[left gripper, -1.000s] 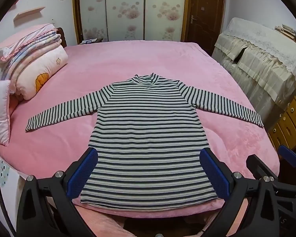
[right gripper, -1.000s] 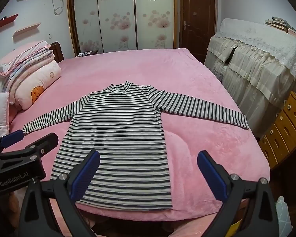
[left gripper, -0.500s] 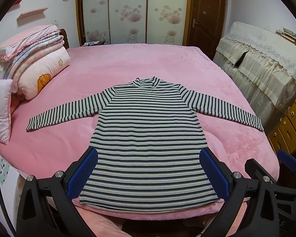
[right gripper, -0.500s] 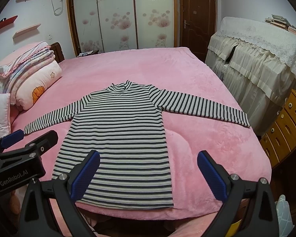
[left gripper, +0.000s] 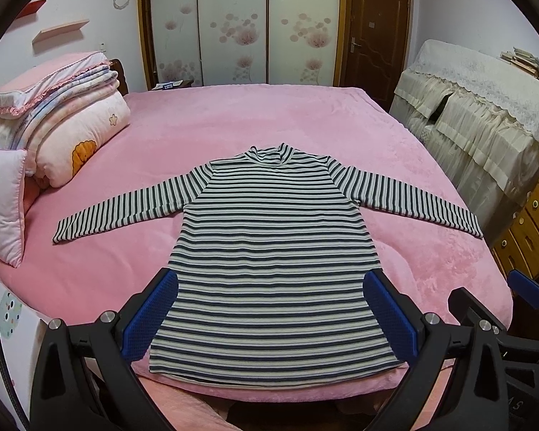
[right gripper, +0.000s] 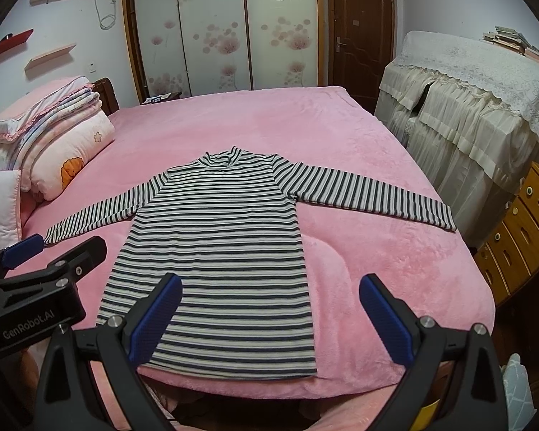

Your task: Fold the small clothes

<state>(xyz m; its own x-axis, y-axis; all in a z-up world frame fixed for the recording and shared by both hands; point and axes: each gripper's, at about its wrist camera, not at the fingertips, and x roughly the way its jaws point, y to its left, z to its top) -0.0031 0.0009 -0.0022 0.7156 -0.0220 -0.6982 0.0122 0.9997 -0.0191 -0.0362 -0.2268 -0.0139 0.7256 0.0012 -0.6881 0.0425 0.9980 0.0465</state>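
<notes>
Along the near edge of the pink bed [left gripper: 305,115], a striped top [left gripper: 273,251] is lying flat, front up, its hem running parallel to that edge and sitting just inside it. Both sleeves are stretching outward: the left cuff [left gripper: 63,231] is pointing toward the pillow side, the right cuff [left gripper: 472,224] is reaching close to the bed's right edge. Wide bare blanket is showing beyond the collar, up to the far edge. Folded quilts [left gripper: 64,129] and a small pillow [left gripper: 3,204] are crowding the far left corner, well apart from the top.

Both tools are hovering off the near edge, touching nothing. The left gripper [left gripper: 269,318] is spread wide with nothing between its blue pads [left gripper: 151,316], framing the hem. The right gripper [right gripper: 271,318] is equally wide and empty, lining up over the hem's right corner and the bare blanket beside it.
</notes>
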